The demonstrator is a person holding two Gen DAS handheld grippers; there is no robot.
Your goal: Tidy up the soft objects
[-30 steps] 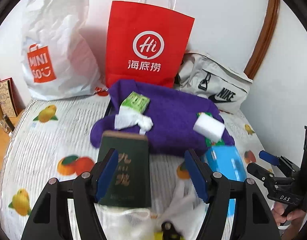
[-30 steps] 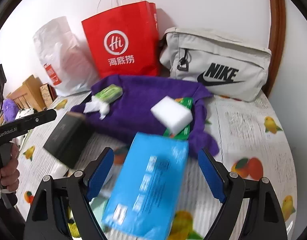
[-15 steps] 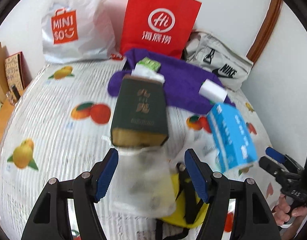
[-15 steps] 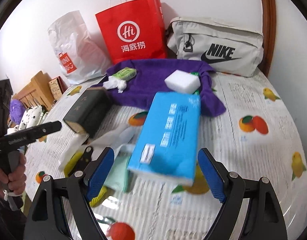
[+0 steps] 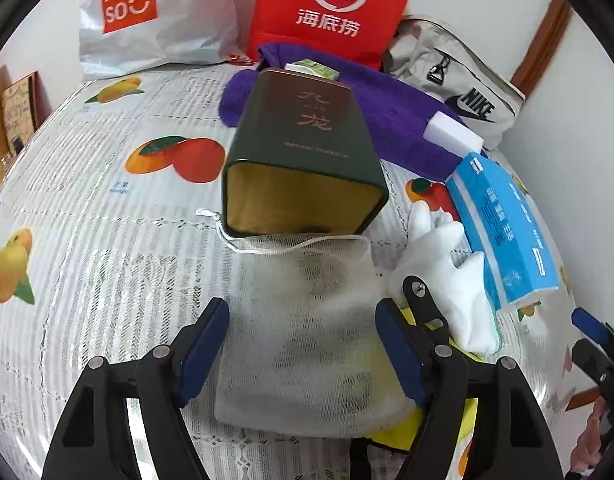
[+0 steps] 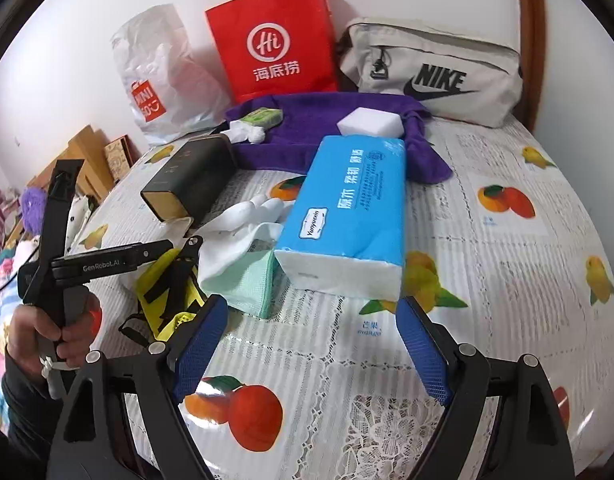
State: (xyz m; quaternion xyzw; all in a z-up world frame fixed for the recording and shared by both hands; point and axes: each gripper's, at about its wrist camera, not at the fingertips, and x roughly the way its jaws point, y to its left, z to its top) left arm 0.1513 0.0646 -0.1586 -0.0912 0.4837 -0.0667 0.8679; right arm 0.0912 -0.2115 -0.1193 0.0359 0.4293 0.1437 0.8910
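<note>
- White crinkled plastic makes up the Miniso bag (image 5: pixel 155 20) at the far left, slumped against the wall; beside it stands a stiff red paper bag (image 5: pixel 331 4), then a pale fabric Nike bag (image 5: pixel 459 80).
- The desk (image 5: pixel 87 208) wears a glossy cloth printed with fruit and lace, and nearly everything soft on it looks unsorted, so I judge the task barely begun.
- The left gripper (image 5: pixel 303 344) is spread wide and empty, its blue pads either side of a white mesh drawstring pouch (image 5: pixel 303 320) that lies flat and limp, something dark showing through the netting.
- Just beyond the pouch's mouth lies a rigid dark green box (image 5: pixel 307 140) with a gold end, tipped on its side; it is hard, not part of the soft set.
- Behind it a purple towel (image 6: pixel 327 132) sprawls rumpled, carrying a small green packet (image 6: pixel 263 117), a wad of tissue (image 6: pixel 247 134) and a white foam sponge block (image 6: pixel 369 122).
- Right of the pouch lie white cloth gloves (image 5: pixel 447 264), a folded mint cloth (image 6: pixel 247 284) and a yellow strap with black clips (image 6: pixel 167 292), loosely heaped.
- The blue tissue pack (image 6: pixel 351 204), squashy and rectangular, rests just ahead of the right gripper (image 6: pixel 311 348), which is released, gaping and holding nothing.
- Left to do, apparently: gathering each soft piece into one place.
</note>
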